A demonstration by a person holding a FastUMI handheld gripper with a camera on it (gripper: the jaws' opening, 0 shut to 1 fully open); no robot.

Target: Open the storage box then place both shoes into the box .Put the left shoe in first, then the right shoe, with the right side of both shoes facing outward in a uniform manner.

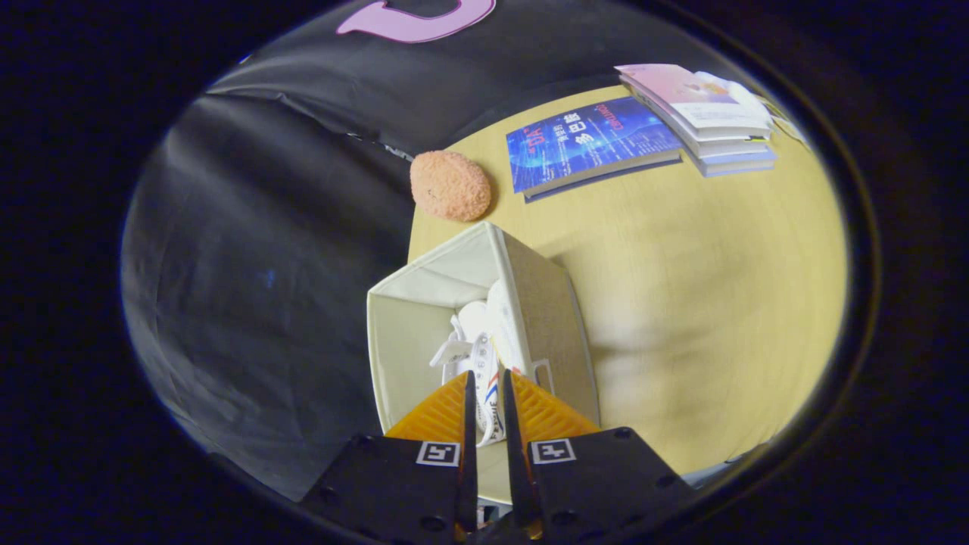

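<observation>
Gripper clenched on a white shoe, both fingers pressing its sides, held over the open storage box. Box sits directly under and just ahead of the fingertips, on the yellow table. Beyond the box: an orange fuzzy ball, then a blue book and a stack of books.

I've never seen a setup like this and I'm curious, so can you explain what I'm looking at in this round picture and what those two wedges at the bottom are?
The picture comes from a fisheye camera that rides on a handheld claw and looks forward along its two fingers, the wedges you noticed. A person carries it; there is no robot arm. The fingers are close together, pinching a white shoe over an open fabric storage box on a yellow table. More white shoe material lies deeper inside the box. Beyond the box sit a fuzzy orange object, a blue book and a small stack of books.
</observation>
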